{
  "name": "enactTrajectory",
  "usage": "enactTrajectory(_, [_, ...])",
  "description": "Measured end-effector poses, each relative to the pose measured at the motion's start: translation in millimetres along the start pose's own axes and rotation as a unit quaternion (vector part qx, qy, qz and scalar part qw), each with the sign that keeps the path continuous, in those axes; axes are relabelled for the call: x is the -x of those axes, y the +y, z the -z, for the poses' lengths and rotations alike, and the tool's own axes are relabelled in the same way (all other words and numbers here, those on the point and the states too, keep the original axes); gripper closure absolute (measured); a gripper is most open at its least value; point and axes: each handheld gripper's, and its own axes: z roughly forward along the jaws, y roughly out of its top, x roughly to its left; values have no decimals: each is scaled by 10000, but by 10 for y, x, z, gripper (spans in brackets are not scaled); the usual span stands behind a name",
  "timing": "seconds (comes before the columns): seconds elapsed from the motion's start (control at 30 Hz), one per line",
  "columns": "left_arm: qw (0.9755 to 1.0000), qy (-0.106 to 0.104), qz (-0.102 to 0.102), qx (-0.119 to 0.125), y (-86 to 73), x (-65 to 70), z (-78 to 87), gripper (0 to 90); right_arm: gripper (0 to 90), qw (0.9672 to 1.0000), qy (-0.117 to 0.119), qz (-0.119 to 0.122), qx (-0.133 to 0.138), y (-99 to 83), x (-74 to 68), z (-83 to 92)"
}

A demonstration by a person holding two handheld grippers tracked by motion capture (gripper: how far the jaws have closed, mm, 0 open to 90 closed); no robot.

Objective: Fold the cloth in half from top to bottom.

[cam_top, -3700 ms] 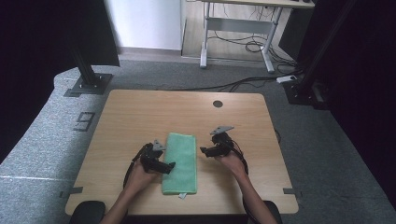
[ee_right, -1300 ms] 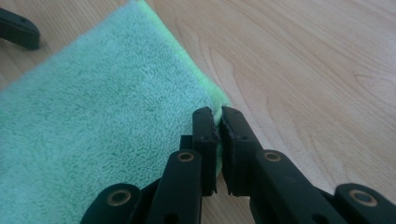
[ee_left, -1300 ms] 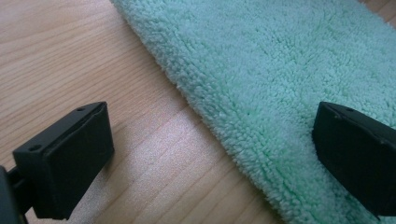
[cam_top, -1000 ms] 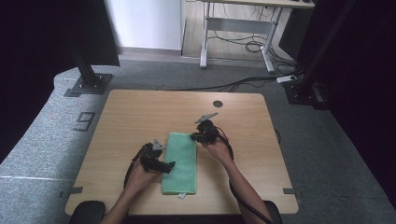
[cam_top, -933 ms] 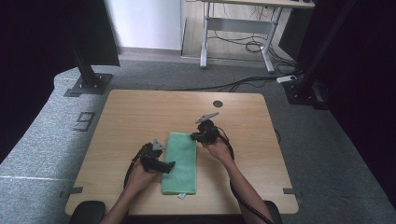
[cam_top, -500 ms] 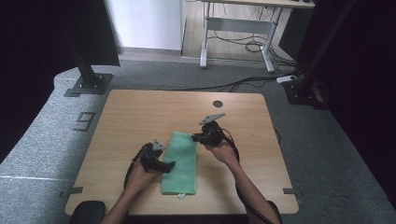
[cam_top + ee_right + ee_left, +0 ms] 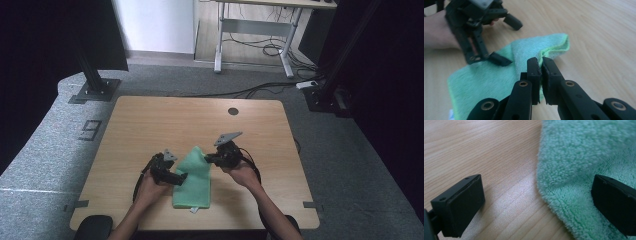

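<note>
A green towel is lying on the wooden surface, near its front edge, with its far right corner being lifted and folded inward. The right tongs are clamping that corner's edge, their jaws pressing together on the cloth. The left tongs are standing apart at the towel's left edge: one jaw is resting over the towel, the other over bare wood beside it.

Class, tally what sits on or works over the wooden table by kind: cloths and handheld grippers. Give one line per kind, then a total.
Green cloth: 1
Handheld grippers: 2, the left gripper and the right gripper
Total: 3
</note>
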Motion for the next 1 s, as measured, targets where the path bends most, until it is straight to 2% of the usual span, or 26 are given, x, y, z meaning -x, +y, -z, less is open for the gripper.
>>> enactTrajectory(0.4, [10000, 44, 52, 13, 6, -2, -7, 0, 838, 9997, 229, 103, -72, -174, -250, 76])
enactTrajectory(0.7, [10000, 59, 60, 18, 3, 4, -3, 0, 837, 9981, 483, 14, -380, -425, -403, -98])
enactTrajectory(0.87, [10000, -51, -5, -76, 26, 13, 25, 33, 836, 9974, 460, -24, -550, -562, -435, -218])
enactTrajectory(1.0, [9998, -119, -96, -152, 57, 48, 132, 57, 836, 9976, 408, -43, -558, -612, -451, -262])
